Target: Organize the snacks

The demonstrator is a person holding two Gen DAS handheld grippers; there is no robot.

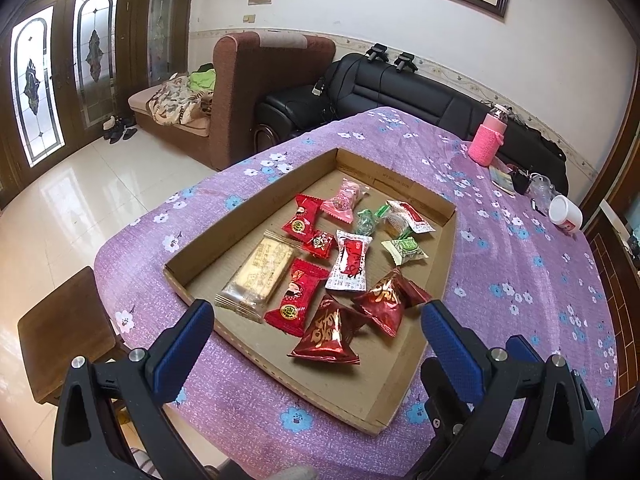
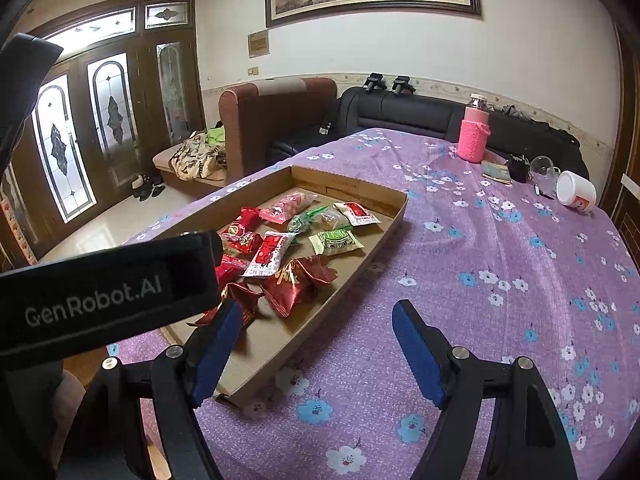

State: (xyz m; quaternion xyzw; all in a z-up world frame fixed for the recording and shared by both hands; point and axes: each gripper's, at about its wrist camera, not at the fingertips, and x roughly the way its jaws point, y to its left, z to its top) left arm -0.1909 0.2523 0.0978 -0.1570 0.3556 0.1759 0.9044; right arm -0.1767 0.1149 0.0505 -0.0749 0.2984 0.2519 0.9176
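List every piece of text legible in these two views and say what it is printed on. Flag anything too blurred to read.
"GenRobot.AI": white lettering on the black body of the left gripper, seen in the right wrist view.
Snack wrappers in the cardboard tray: printed characters and gold lettering, too blurred to read.
White jar lying on the tablecloth: red label, unreadable.
Wall plaque beside the painting: unreadable.

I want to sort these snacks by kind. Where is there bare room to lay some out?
Bare tablecloth lies right of the cardboard tray, short of the pink bottle and white jar. The tray's far-left floor is bare; its middle is crowded.
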